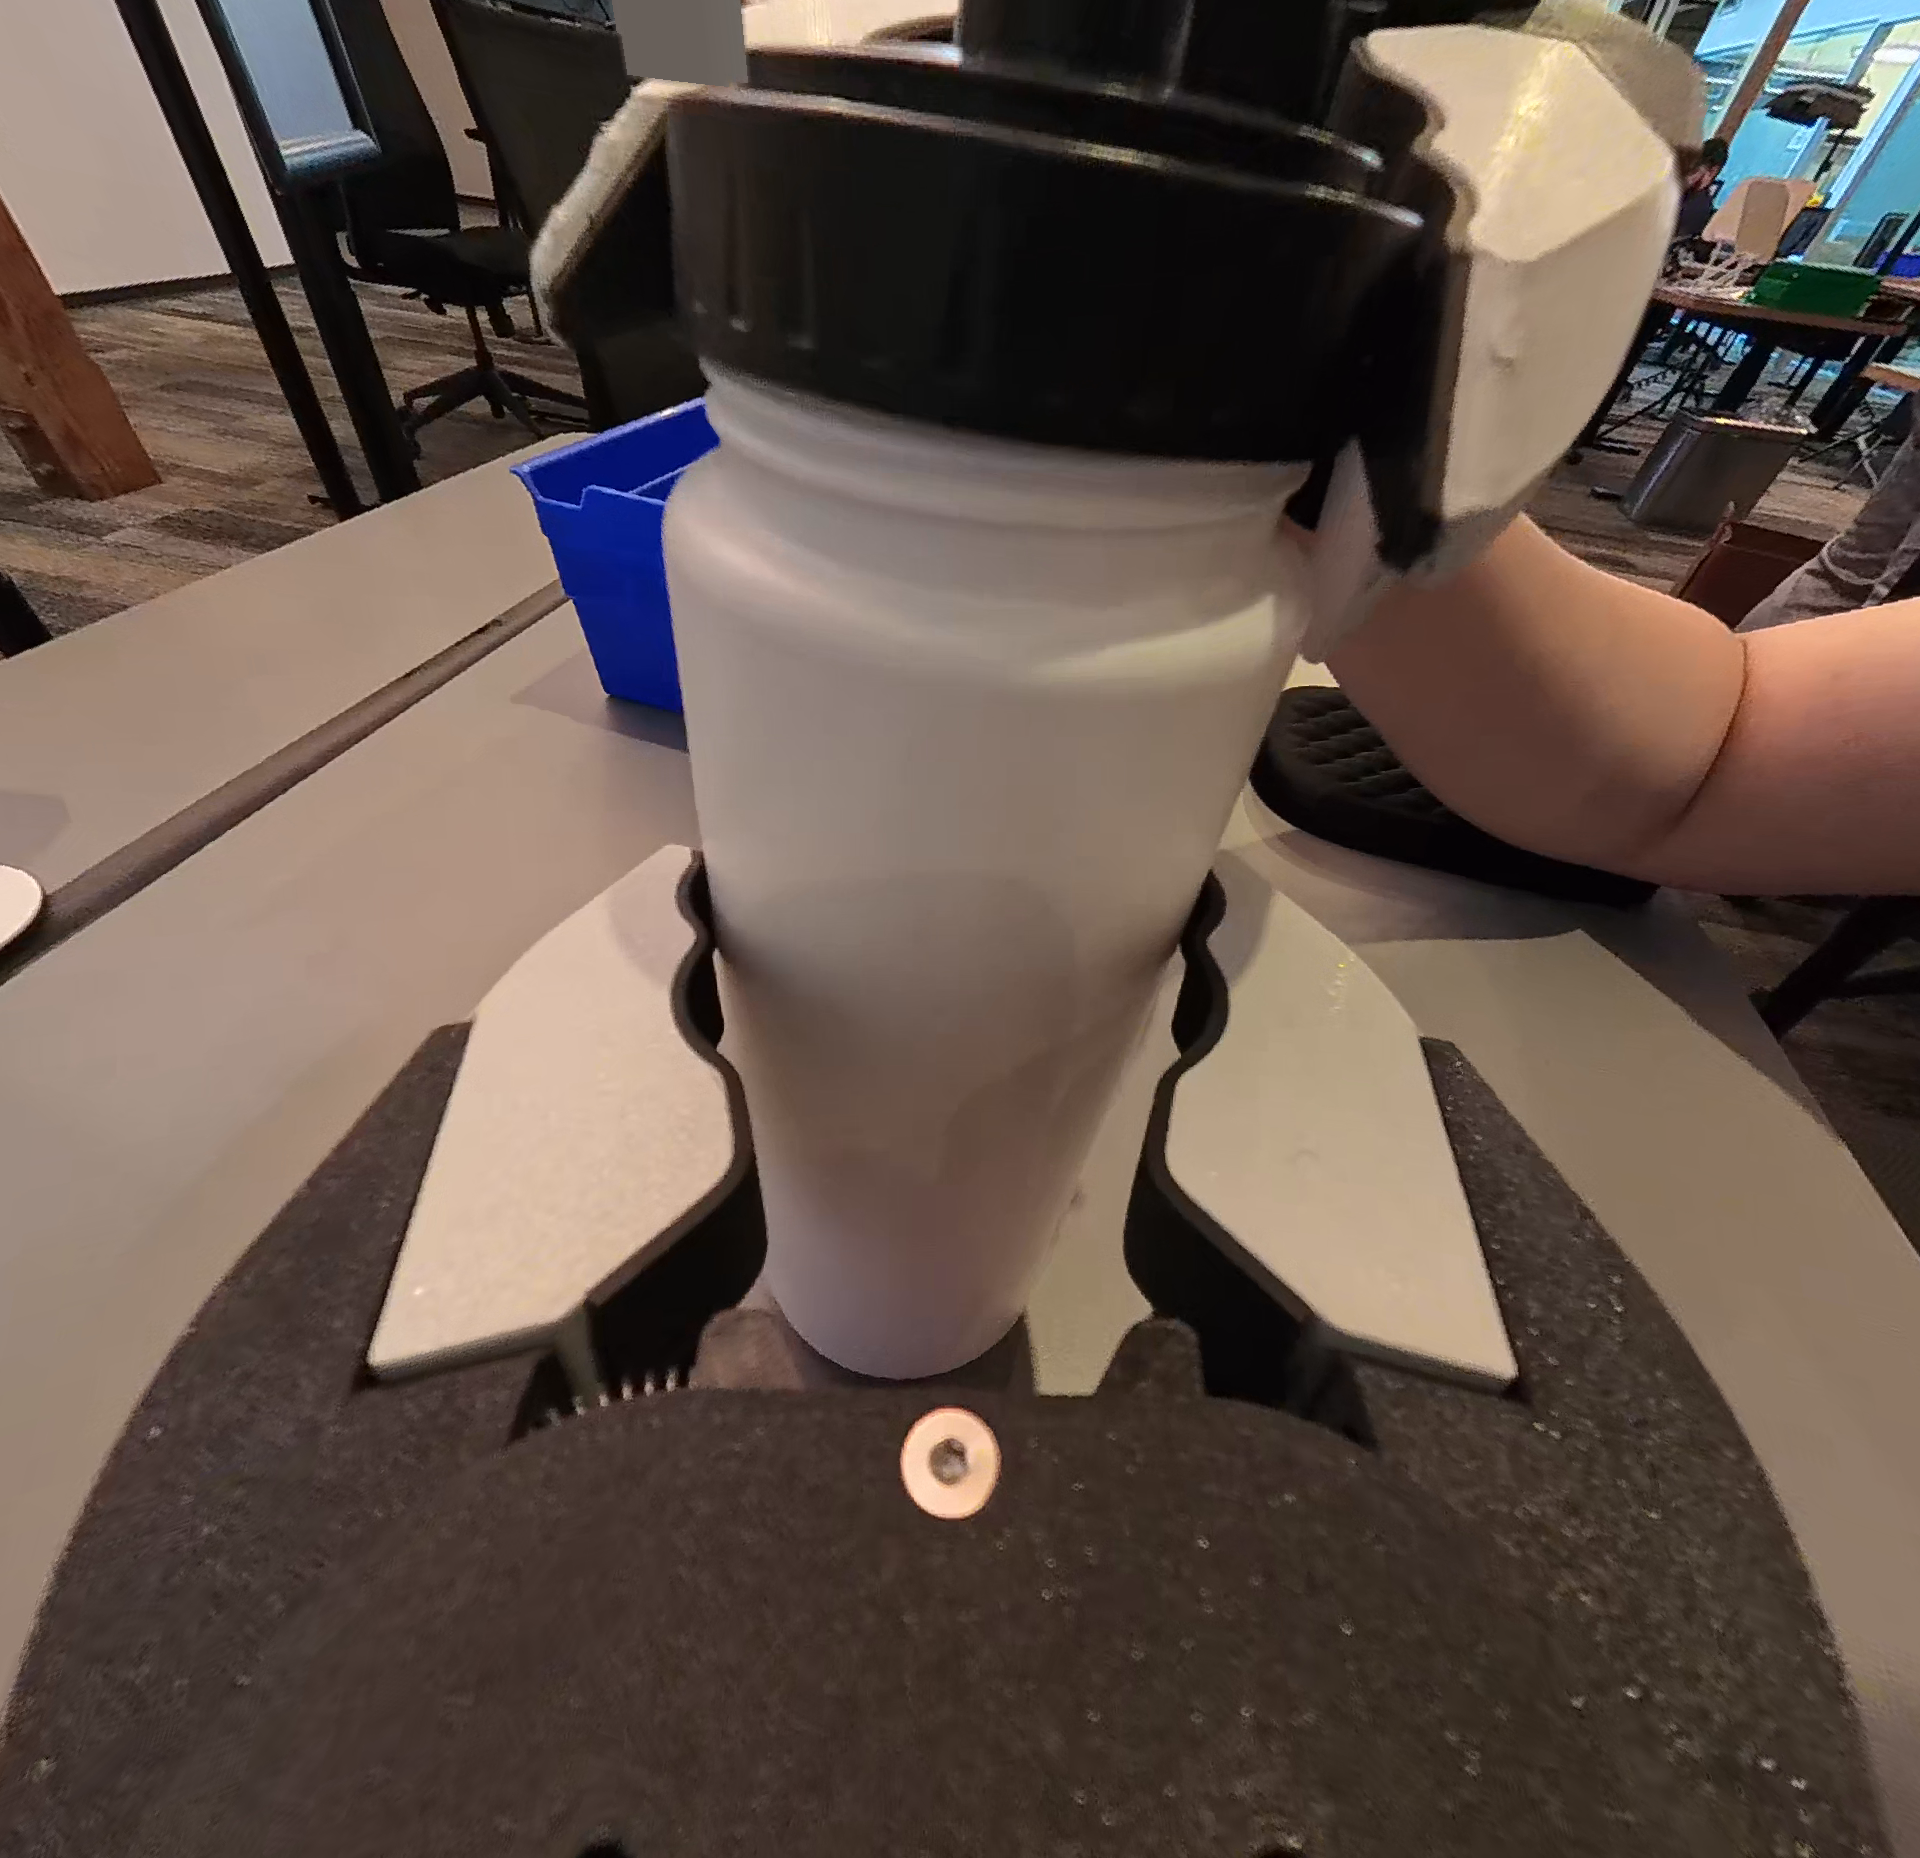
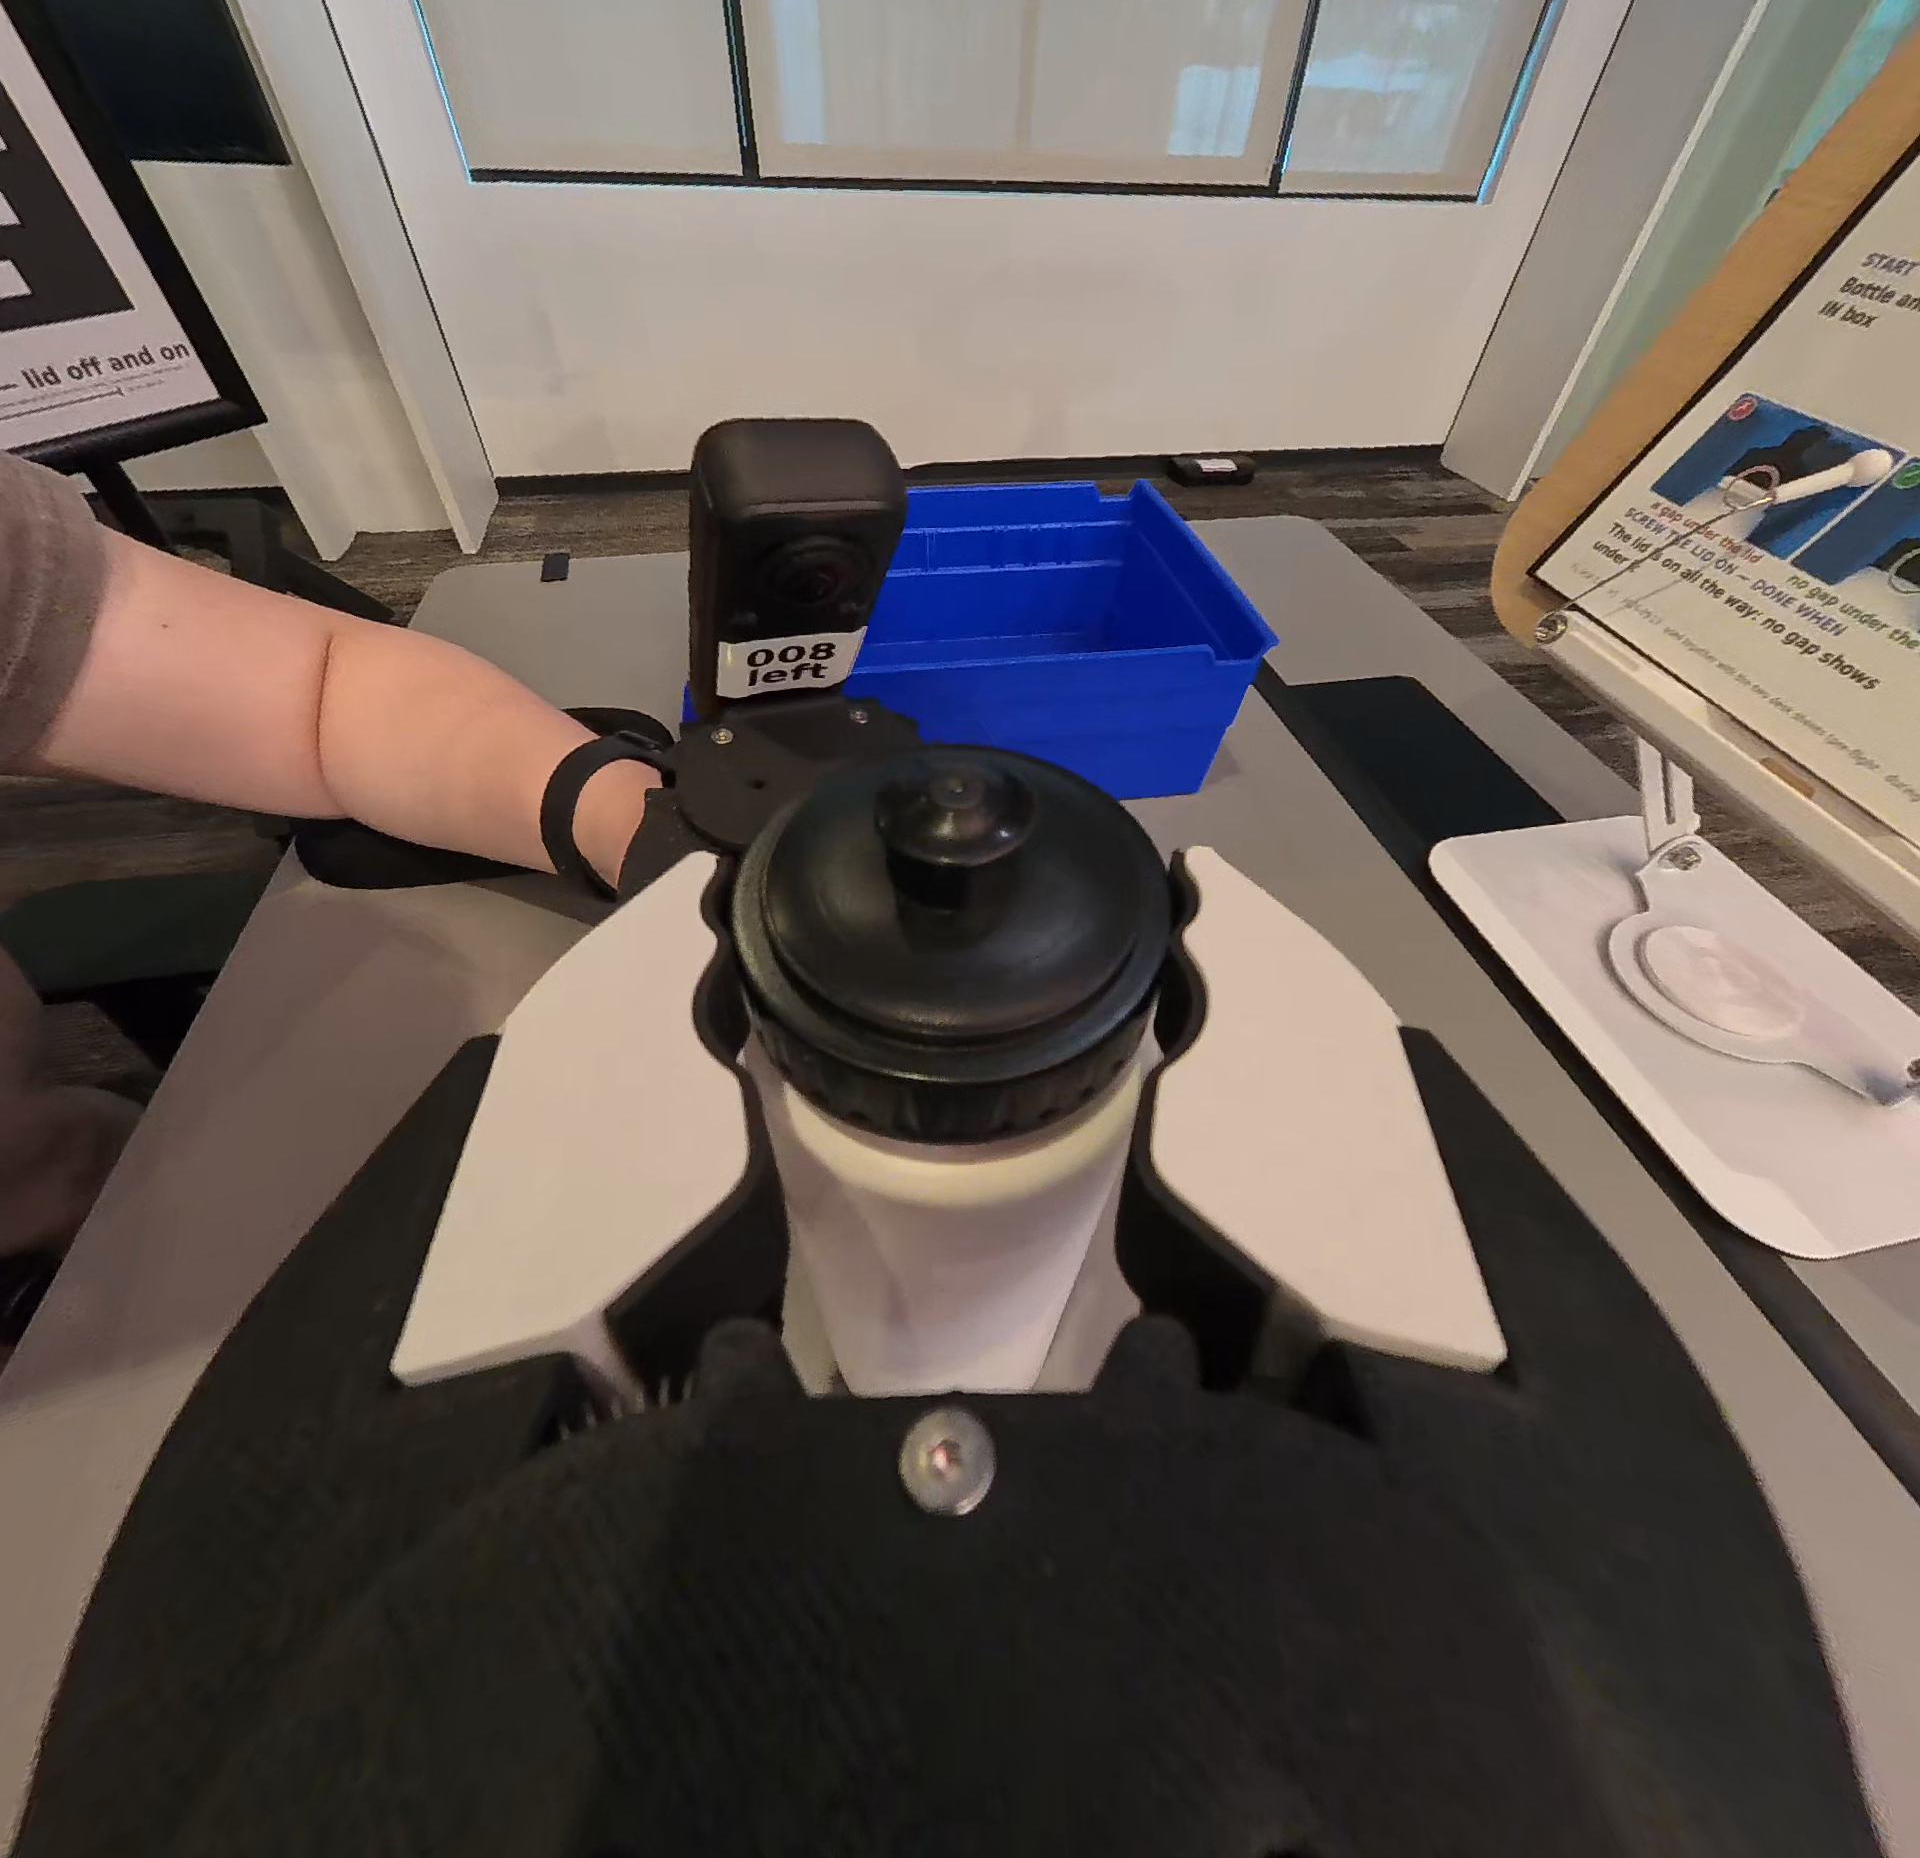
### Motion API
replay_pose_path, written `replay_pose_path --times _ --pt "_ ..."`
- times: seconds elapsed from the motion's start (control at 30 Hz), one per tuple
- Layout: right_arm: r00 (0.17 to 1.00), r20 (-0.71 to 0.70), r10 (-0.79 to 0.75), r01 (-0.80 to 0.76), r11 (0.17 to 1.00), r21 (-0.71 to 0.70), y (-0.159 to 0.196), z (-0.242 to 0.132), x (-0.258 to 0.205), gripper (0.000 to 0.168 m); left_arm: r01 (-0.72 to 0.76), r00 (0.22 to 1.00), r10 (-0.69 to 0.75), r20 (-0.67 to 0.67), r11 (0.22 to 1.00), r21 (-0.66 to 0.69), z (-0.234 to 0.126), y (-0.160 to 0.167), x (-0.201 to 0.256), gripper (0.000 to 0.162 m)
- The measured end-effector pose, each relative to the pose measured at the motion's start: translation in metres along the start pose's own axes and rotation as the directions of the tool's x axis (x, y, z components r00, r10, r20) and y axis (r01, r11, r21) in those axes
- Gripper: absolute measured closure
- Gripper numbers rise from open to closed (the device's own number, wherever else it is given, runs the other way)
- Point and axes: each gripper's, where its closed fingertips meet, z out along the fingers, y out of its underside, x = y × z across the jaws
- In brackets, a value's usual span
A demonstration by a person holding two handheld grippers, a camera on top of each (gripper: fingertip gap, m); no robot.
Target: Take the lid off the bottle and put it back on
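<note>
Open-plan office set up as a data-collection station.

Black swivel chairs [image 1: 468,250] stand on grey carpet tiles among dark-framed desks; farther off, another table [image 1: 1787,312] carries green bins and clutter. A grey bench [image 2: 343,977] holds a blue plastic bin [image 2: 1049,645], and a printed instruction sheet on a clipboard [image 2: 1766,458] sits on a white stand beside it, below white walls and frosted glass panels [image 2: 935,52].

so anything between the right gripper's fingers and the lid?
No. In the right wrist view the right gripper has both fingers pressed straight against the black lid, which sits on the white bottle. No gap shows.
</note>
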Motion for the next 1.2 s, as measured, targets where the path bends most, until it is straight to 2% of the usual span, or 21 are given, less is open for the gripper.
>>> replay_pose_path --times 0.13,0.23,0.33,0.47,0.7,0.93,1.2 --pt "1.000 -0.009 -0.008 0.008 0.999 -0.050 0.001 0.000 0.000 0.089 -0.028 1.000 0.028 0.003 0.999 -0.023 0.001 0.002 0.000 0.076" --pt "1.000 -0.013 -0.013 0.012 0.996 -0.094 0.003 0.000 -0.001 0.089 -0.045 0.999 0.046 0.024 0.997 -0.059 0.007 0.008 0.000 0.061" --pt "1.000 -0.016 -0.001 -0.001 0.994 -0.110 0.003 0.000 0.000 0.089 -0.042 0.998 0.044 0.033 0.997 -0.065 0.011 0.012 -0.002 0.068" --pt "1.000 -0.009 0.022 -0.023 0.995 -0.102 0.003 -0.004 0.001 0.089 -0.037 0.998 0.040 0.041 0.996 -0.076 0.012 0.012 -0.003 0.069" --pt "0.992 -0.014 0.128 -0.128 0.992 0.020 -0.009 -0.015 0.011 0.089 0.017 0.993 -0.012 0.117 0.999 -0.049 0.000 0.011 -0.021 0.069" --pt "0.990 -0.019 0.139 -0.138 0.989 0.045 -0.008 -0.007 0.013 0.100 0.006 0.994 0.002 0.108 0.998 -0.066 0.000 0.012 -0.021 0.069" --pt "0.993 -0.033 0.113 -0.112 0.994 0.021 -0.007 -0.007 0.012 0.100 -0.004 0.994 0.014 0.106 0.996 -0.091 0.001 0.013 -0.020 0.069"
